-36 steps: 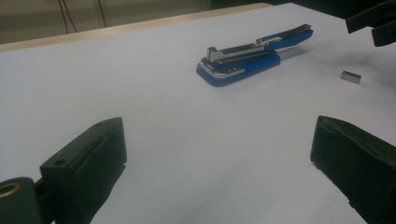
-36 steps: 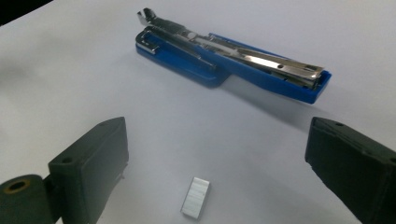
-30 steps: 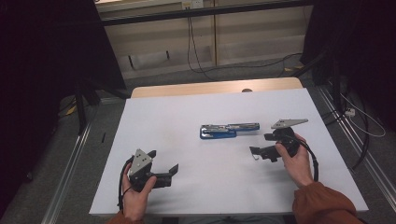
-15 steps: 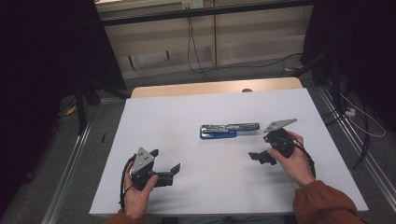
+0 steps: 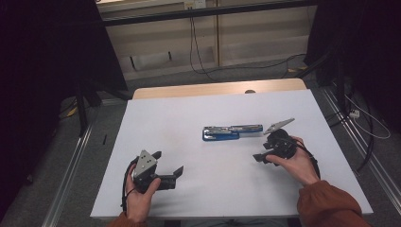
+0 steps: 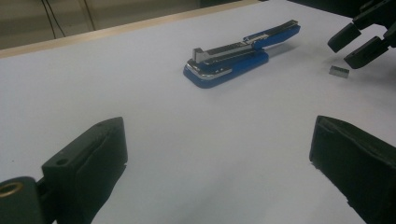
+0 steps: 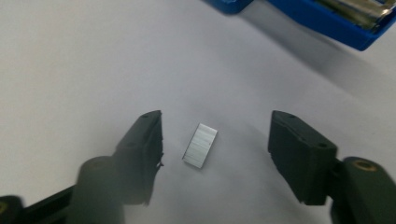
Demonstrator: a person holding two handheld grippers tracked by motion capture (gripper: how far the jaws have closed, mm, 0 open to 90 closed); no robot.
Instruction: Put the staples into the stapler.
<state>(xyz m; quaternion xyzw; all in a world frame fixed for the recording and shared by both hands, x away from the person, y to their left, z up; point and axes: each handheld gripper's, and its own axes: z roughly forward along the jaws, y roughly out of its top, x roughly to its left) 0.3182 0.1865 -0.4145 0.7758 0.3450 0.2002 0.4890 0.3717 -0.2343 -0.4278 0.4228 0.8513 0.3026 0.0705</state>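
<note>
Now my right gripper (image 7: pixel 215 154) has just been closing, not yet touching the staple strip (image 7: pixel 200 145) lying mid-frame between its jaws, long axis tilted up-right; stapler (image 7: pixel 327 18) upper right.

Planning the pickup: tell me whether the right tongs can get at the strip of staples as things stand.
Probably yes. The right tongs have just been closing, and the strip of staples lies flat on the table between the jaws, not yet touched. Nothing blocks it; the blue stapler sits apart.
</note>
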